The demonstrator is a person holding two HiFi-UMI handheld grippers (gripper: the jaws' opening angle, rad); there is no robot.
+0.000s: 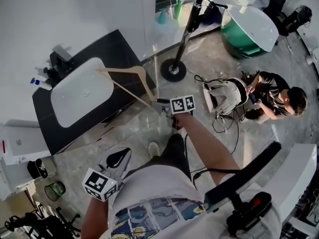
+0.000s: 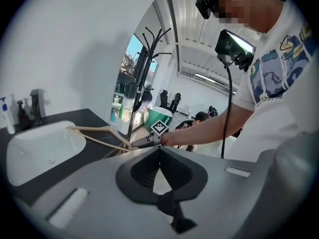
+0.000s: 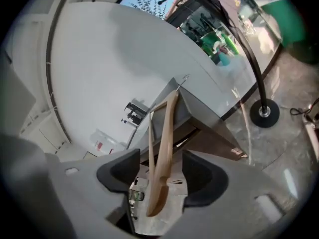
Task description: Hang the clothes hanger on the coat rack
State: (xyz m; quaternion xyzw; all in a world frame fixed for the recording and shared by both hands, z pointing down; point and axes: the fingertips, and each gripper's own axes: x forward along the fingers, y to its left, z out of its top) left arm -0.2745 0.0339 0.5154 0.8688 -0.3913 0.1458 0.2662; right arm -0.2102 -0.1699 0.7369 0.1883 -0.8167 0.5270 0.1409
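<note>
A wooden clothes hanger (image 1: 127,81) lies on the black counter (image 1: 124,49) beside the sink, one end sticking out past the counter's corner. My right gripper (image 1: 160,104) stands round that end: in the right gripper view the hanger (image 3: 167,138) runs between the wide jaws of the right gripper (image 3: 160,173) with a gap on each side, its wire hook at the far end. The coat rack (image 1: 192,19) stands on a round base (image 1: 173,69) behind the counter. My left gripper (image 1: 119,158) hangs lower, shut and empty, pointing at the hanger (image 2: 99,136) and the coat rack (image 2: 144,68).
A white basin (image 1: 79,91) with a black tap (image 1: 55,66) and bottles (image 1: 37,81) fills the counter. A person (image 1: 271,96) sits on the floor to the right among cables (image 1: 224,118). A green tub (image 1: 246,31) stands behind.
</note>
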